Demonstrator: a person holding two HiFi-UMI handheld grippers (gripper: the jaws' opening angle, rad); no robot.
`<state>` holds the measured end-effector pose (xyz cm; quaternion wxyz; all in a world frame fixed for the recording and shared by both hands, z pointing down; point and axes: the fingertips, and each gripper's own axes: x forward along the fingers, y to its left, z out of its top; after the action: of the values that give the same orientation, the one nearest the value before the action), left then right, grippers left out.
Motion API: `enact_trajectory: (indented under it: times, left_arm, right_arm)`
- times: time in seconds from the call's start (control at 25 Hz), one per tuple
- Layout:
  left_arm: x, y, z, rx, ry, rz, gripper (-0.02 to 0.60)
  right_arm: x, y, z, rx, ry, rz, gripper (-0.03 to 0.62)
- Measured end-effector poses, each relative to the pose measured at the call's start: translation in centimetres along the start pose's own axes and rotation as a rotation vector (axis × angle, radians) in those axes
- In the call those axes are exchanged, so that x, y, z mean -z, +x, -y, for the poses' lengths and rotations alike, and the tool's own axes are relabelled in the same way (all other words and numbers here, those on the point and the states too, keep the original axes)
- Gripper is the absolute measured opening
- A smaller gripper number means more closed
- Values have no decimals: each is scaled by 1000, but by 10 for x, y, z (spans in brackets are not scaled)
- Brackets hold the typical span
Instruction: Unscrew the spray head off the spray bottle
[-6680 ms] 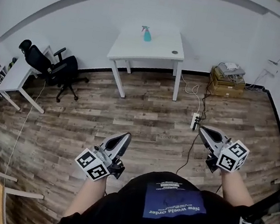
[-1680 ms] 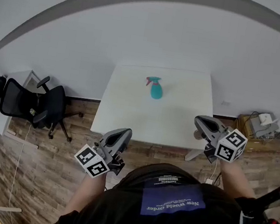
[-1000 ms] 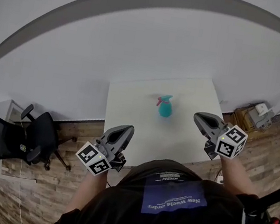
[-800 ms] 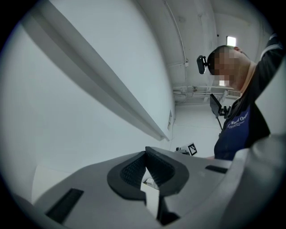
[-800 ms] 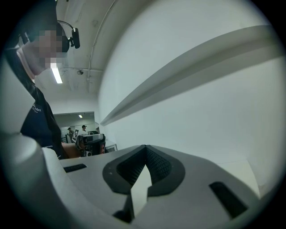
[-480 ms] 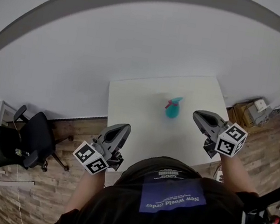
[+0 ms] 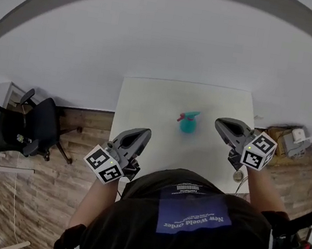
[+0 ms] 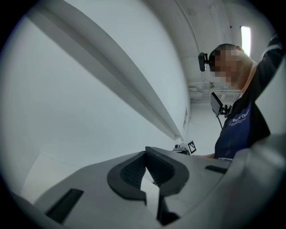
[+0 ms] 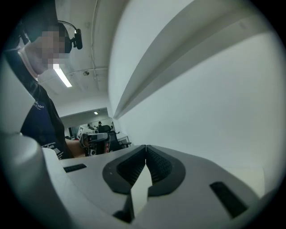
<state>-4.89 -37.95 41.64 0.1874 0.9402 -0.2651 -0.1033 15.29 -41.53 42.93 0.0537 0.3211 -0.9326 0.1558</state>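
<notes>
Because no grasp has begun, the left tongs and right tongs are both closed on nothing. They are held out either side of the small teal plastic spray bottle, which stands untouched mid-way across the white rectangular desk.

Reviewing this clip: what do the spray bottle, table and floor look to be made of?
Spray bottle: likely plastic; even teal body, reddish part on top, too small to judge gloss.
Table: smooth matte white top without grain, probably laminate or painted board.
Floor: brown planks with grain and seams; real wood or laminate, cannot tell which.
</notes>
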Motion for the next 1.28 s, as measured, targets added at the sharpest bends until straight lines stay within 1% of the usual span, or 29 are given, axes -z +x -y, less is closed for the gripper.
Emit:
enact_trajectory:
  times: [0.08, 0.2, 0.24, 0.28, 0.32, 0.44, 0.6, 0.72, 0.88, 1.12, 1.28]
  left_arm:
    - [9, 14, 3, -15, -7, -13, -4]
    - [19, 18, 3, -23, -11, -41, -3]
    - [21, 18, 2, -23, -9, -46, -3]
    - [22, 17, 2, -24, -9, -47, -3]
    - [23, 17, 2, -24, -9, -45, -3]
    - [23, 13, -3, -24, -12, -33, -3]
    - [22, 3, -14, -17, -17, -35, -5]
    - [25, 1, -16, -17, -16, -41, -4]
    - [22, -6, -26, -23, -29, -36, -3]
    - [26, -10, -36, -43, -50, -43, -4]
    - [31, -13, -44, -70, -66, -40, -3]
  right_arm:
    - [6, 3, 12, -50, -18, -34, -12]
    - [15, 18, 12, -109, -94, -100, -6]
    - [18, 22, 11, -125, -124, -127, 11]
    - [22, 27, 9, -142, -150, -160, 52]
    - [28, 30, 8, -160, -173, -197, 66]
    - [49, 42, 5, -208, -250, -333, 142]
    - [67, 65, 9, -215, -390, -503, 220]
    - [75, 73, 22, -226, -487, -623, 233]
    - [86, 93, 33, -277, -586, -807, 233]
    - [123, 114, 45, -359, -660, -1017, 233]
    - [145, 128, 57, -376, -699, -1104, 233]
